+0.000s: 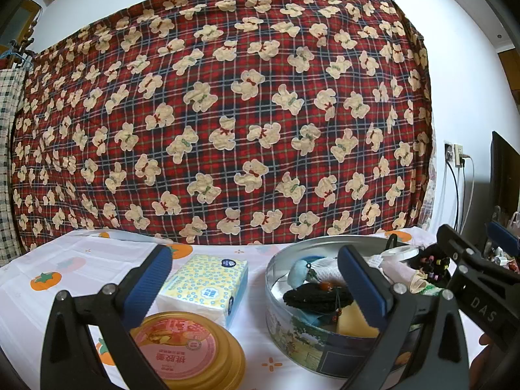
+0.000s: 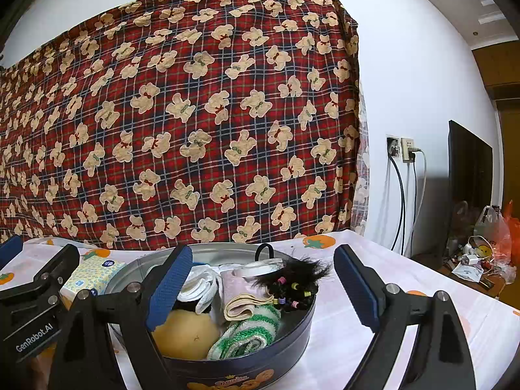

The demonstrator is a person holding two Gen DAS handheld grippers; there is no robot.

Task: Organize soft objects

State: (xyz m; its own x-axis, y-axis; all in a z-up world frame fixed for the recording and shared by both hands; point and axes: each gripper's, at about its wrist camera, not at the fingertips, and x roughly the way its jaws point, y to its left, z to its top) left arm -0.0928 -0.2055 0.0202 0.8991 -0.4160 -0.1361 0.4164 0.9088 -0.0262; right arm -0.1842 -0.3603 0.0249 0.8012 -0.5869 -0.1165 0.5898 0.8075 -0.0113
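My left tongs stand with their blue pads wide apart and nothing pressed between them. Between them, ahead of the tips, lies a pack of tissues. Just under my left pad a gold-rimmed pink lid is partly covered by the black frame and cut off by the lower edge. My right pad on this side crosses the round tin, hiding part of its contents; past it I can make out a black knitted piece and a pale blue soft thing, though what they are exactly I cannot tell.

My right tongs are also apart, gripping nothing. Their left pad reaches over the near rim of the tin, whose front is cut off at the bottom edge, with only part of its lettering showing. In it, between my pads, lie a green-and-white striped towel, a folded pink cloth, a black tuft with coloured bands, a roll of white tape, and a yellow soft lump half hidden behind my left pad. A white cloth sits further in.

Everything rests on a white tablecloth with orange fruit, before a hanging red plaid blanket with bears.
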